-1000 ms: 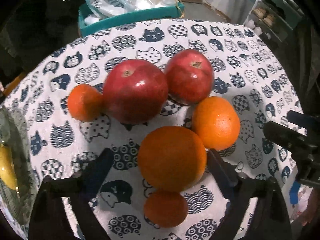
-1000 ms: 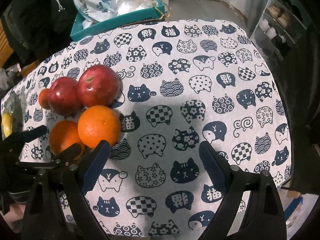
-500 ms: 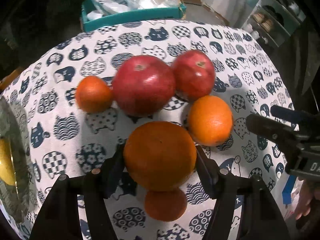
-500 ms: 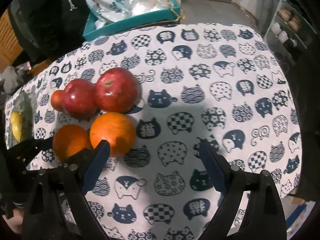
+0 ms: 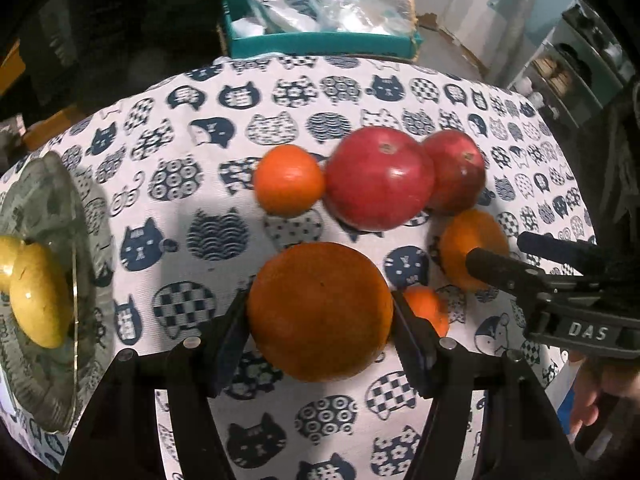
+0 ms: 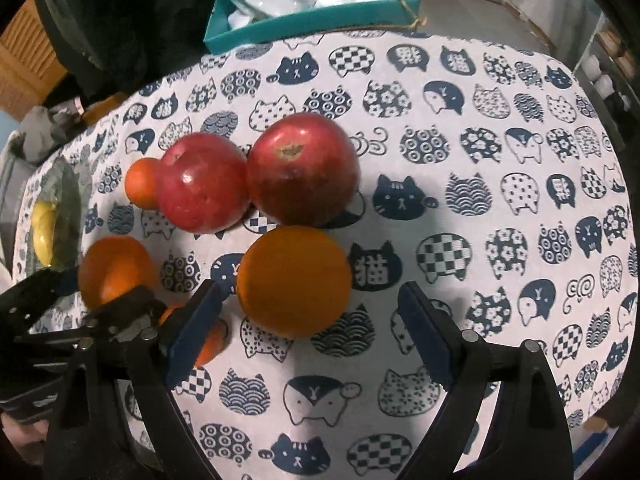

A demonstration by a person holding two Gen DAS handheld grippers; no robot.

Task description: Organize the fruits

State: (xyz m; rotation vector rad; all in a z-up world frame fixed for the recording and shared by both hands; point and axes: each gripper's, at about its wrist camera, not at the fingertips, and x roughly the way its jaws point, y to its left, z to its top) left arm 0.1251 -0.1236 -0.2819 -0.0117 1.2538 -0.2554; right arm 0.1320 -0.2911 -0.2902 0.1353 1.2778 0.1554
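Note:
My left gripper (image 5: 320, 308) is shut on a large orange (image 5: 320, 280), both pads pressed against its sides. Behind it lie a small tangerine (image 5: 286, 186) and two red apples (image 5: 380, 178) (image 5: 456, 172). Another small tangerine (image 5: 426, 308) sits just right of the held orange. My right gripper (image 6: 312, 332) is open, with a second orange (image 6: 294, 280) resting on the cloth between its fingertips, a gap on its right side. In the right wrist view the apples (image 6: 202, 182) (image 6: 302, 168) lie beyond it, and the held orange (image 6: 116, 270) is at the left.
A glass plate (image 5: 48, 208) with yellow fruit (image 5: 36, 300) stands at the table's left edge. A teal tray (image 6: 312, 20) of plastic bags sits beyond the far edge. The cat-print cloth (image 6: 500, 200) covers the table. Shelving stands at the far right.
The left jaws closed on the large orange and carried it left, away from the small tangerine and nearer the plate. The right gripper moved left until the second orange lay between its fingers.

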